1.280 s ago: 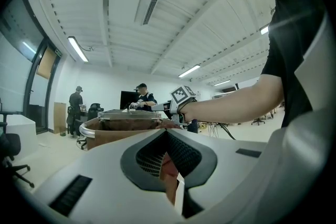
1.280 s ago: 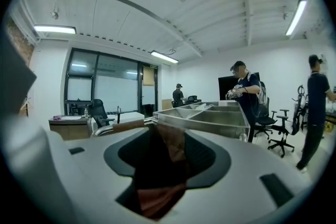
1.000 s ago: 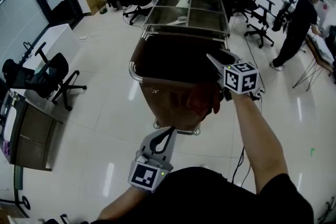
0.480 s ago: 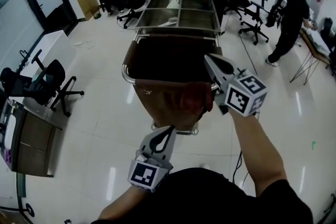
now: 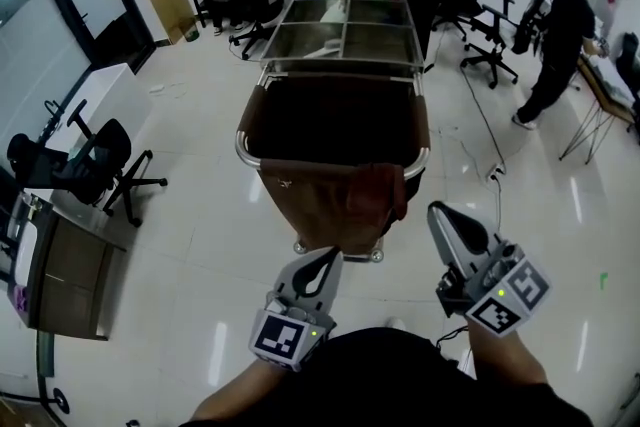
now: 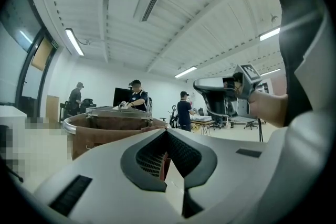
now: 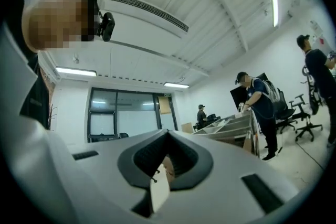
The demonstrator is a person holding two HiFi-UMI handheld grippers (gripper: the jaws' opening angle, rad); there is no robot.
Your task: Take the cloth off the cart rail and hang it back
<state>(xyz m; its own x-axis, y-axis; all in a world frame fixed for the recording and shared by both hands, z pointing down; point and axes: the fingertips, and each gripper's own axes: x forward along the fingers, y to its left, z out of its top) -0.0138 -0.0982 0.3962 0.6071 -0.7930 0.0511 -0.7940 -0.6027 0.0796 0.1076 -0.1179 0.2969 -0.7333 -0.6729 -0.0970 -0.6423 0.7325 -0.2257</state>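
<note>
A cart with a chrome rail (image 5: 243, 147) and a brown bag stands ahead of me in the head view. A reddish-brown cloth (image 5: 380, 187) hangs over its near rail, towards the right corner. My right gripper (image 5: 438, 211) is shut and holds nothing; it hovers to the right of the cart and nearer to me than the cloth. My left gripper (image 5: 328, 260) is also shut and empty, pointing at the cart's near side just below the wheels. In the left gripper view the cart rim (image 6: 100, 122) sits at left and the right gripper (image 6: 196, 84) at right.
A steel trolley with compartments (image 5: 345, 27) stands against the cart's far end. Office chairs (image 5: 95, 163) and a low cabinet (image 5: 55, 265) are at left. More chairs (image 5: 495, 40) and a standing person (image 5: 560, 45) are at right. A cable (image 5: 482, 130) runs along the floor.
My right gripper has drawn back from the cloth at the cart's near rail, down and to the right in the head view. The cloth stays on the rail. The left gripper has kept still.
</note>
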